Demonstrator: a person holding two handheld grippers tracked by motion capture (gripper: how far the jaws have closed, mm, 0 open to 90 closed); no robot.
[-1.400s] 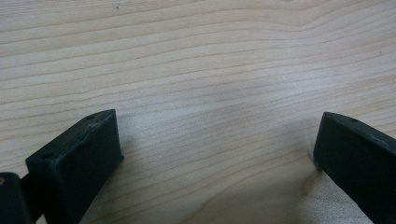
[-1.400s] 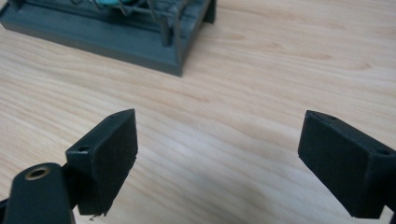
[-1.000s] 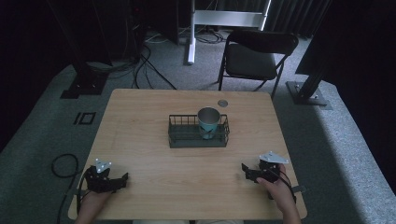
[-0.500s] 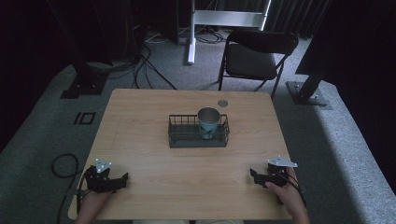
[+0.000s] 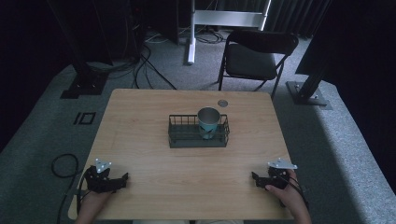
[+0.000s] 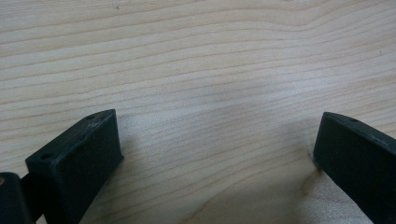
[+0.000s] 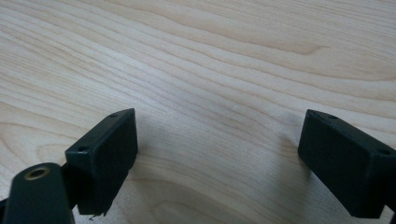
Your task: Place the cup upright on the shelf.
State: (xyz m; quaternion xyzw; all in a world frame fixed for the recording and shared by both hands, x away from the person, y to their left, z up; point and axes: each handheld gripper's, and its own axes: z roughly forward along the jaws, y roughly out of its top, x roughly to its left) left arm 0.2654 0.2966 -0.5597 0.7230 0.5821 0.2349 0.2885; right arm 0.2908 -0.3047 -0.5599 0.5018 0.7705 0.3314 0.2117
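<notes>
A black wire basket [image 5: 198,138] stands in the middle of the wooden table [image 5: 140,121] with a metal cup [image 5: 208,122] upright in its right part. My left gripper [image 5: 125,179] rests near the table's front left corner, held by a hand, its jaws wide apart over bare wood [image 6: 210,93]. My right gripper [image 5: 254,178] lies at the front right, also hand-held, jaws spread with nothing between them above the wood grain [image 7: 219,107]. Both grippers are far from the basket.
A small round grommet [image 5: 222,103] sits in the table top behind the basket. A black folding chair [image 5: 254,58] stands beyond the far edge. Cables lie on the grey floor at left [image 5: 63,163], and stand bases flank the table.
The right gripper has moved back toward the table's front right and lower, settling near the edge. The left gripper has stayed put.
</notes>
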